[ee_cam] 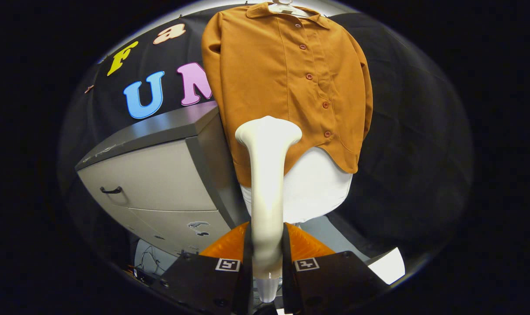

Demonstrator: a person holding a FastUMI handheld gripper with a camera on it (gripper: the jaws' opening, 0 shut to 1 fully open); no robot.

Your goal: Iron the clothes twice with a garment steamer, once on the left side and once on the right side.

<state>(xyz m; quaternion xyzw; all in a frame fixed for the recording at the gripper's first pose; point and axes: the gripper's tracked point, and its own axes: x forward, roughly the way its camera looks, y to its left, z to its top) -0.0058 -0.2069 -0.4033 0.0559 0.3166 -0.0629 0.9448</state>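
Observation:
A brown buttoned shirt (287,83) hangs on a white hanger (284,6) in front of the black booth wall. A white panel (317,188) shows below its hem. My gripper (267,258) is shut on the handle of a white garment steamer (267,175), both fingers pressing its sides. The steamer rises upright from between the fingers, and its wide head (268,131) overlaps the shirt's lower left part, near the hem. Whether the head touches the cloth cannot be told.
A grey filing cabinet (160,175) with drawers and a dark handle (111,190) stands left of the shirt, its corner close to the steamer. Cables (149,258) lie on the floor beneath it. Black cloth hangs to the right of the shirt.

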